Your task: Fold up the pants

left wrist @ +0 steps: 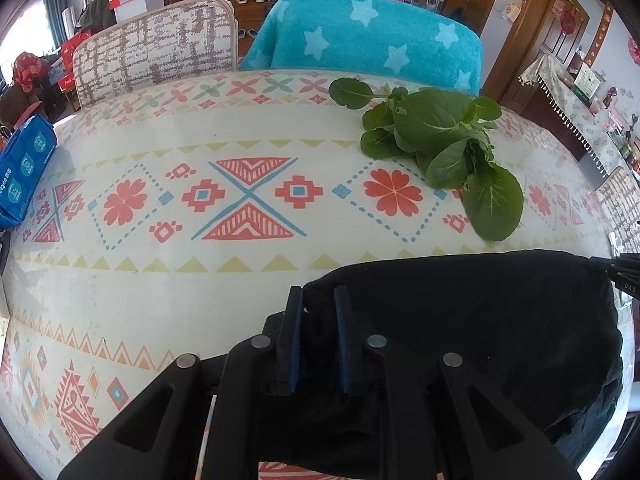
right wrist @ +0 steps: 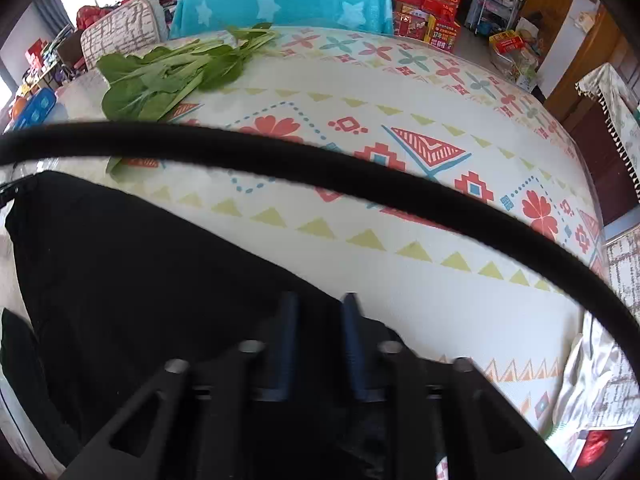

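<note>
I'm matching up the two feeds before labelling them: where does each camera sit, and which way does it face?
Left wrist: on the left hand-held gripper, looking steeply down along its fingers, shut on the left end of the black pants; only the gripper shows.
Right wrist: on the right hand-held gripper, looking down at the pants' right end, fabric between its fingers; a black cable crosses the view.
Shared: pants, leafy greens, patterned tablecloth, blue star-print blanket.

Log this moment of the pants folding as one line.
step: fold pants | left tongs: shut on black fabric pants | right tongs: shut on pants | nearby: green leafy vegetables on patterned tablecloth
</note>
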